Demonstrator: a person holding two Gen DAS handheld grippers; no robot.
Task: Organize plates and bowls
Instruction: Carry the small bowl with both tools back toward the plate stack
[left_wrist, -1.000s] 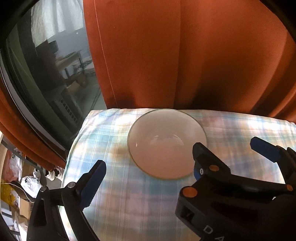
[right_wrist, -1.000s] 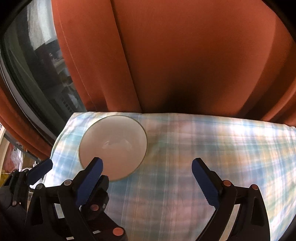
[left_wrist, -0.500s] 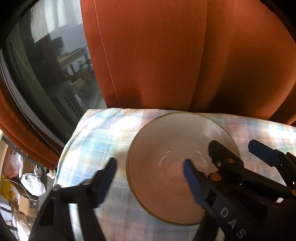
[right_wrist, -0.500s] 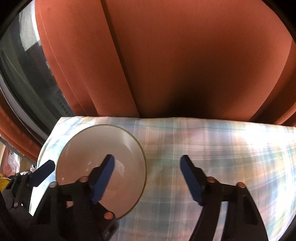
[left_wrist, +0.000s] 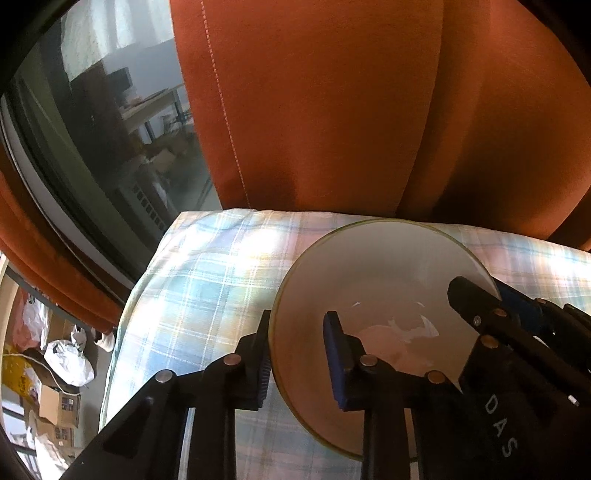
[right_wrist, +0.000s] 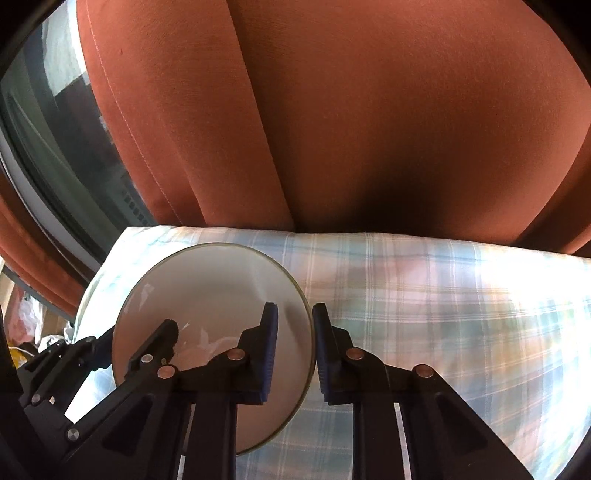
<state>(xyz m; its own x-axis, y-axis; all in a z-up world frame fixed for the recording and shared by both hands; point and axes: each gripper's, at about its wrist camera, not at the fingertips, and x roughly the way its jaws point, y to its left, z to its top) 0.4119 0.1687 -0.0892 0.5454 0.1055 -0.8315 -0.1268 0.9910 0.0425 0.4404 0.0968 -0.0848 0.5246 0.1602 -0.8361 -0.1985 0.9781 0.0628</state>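
A white bowl with a thin gold rim stands on a plaid tablecloth. My left gripper straddles the bowl's left wall, one blue pad outside the rim and one inside. Its jaws are closing and the pads press on the wall. My right gripper straddles the right wall of the bowl the same way, jaws closing onto it. Each view also shows the other gripper: the right gripper on the far rim, the left gripper at the lower left.
An orange curtain hangs right behind the table's far edge. A dark window is at the left. Bags and boxes lie on the floor past the left table edge. Plaid cloth stretches to the right of the bowl.
Both grippers came down and forward over the bowl. Their jaws went from wide open to closed onto opposite sides of the rim.
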